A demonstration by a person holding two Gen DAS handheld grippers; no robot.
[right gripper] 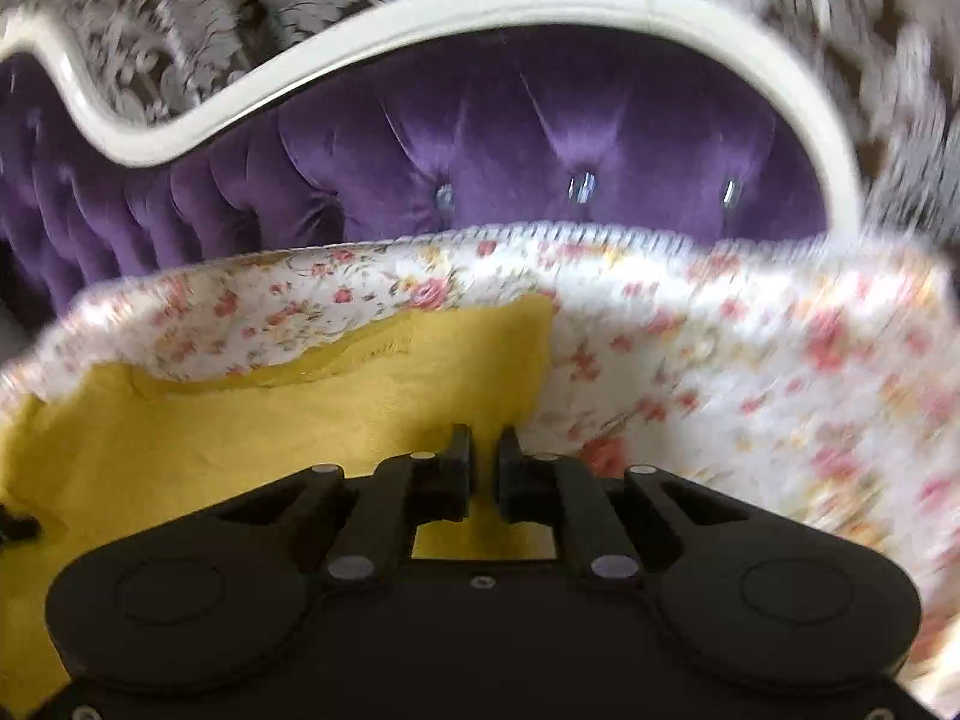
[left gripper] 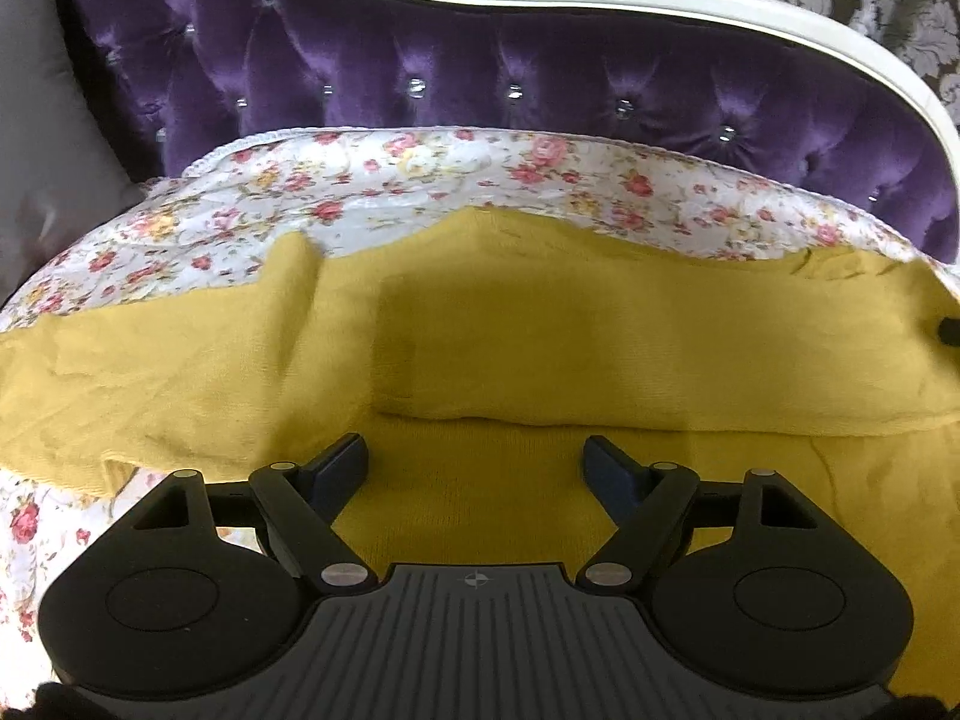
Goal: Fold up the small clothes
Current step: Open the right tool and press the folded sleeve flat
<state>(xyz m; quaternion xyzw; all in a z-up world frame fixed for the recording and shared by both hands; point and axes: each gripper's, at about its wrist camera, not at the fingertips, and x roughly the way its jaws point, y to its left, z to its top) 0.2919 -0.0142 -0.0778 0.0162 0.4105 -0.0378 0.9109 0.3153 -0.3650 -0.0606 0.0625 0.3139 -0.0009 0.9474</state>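
Mustard knit, left wrist view: we find the yellow garment (left gripper: 540,348) spread across the floral quilt (left gripper: 360,192), in front of the purple tufted backrest (left gripper: 480,60).
Fold line, left wrist view: a doubled band of the garment lies crosswise just beyond the fingertips, its near edge forming a soft ridge.
Left gripper (left gripper: 474,462): released, jaws spread wide with nothing between the pads; only flat knit shows beneath the gap.
Garment relative to left jaws: directly below and ahead; we cannot tell whether the fingertips touch the cloth.
Advice, left side: in our judgement this gripper should settle on the near edge at the same depth as its partner before clenching, so that the fold runs straight.
Right wrist view, general: the picture is motion-blurred toward the right side.
Right gripper (right gripper: 485,450): clenched, with a narrow slit left between the jaws; yellow cloth shows in it, so we read this as a pinch on the garment.
Garment relative to right jaws: its right-hand edge runs up just beside the right finger, quilt beyond.
Advice, right side: we would confirm both layers are caught before lifting, and lift both hands evenly.
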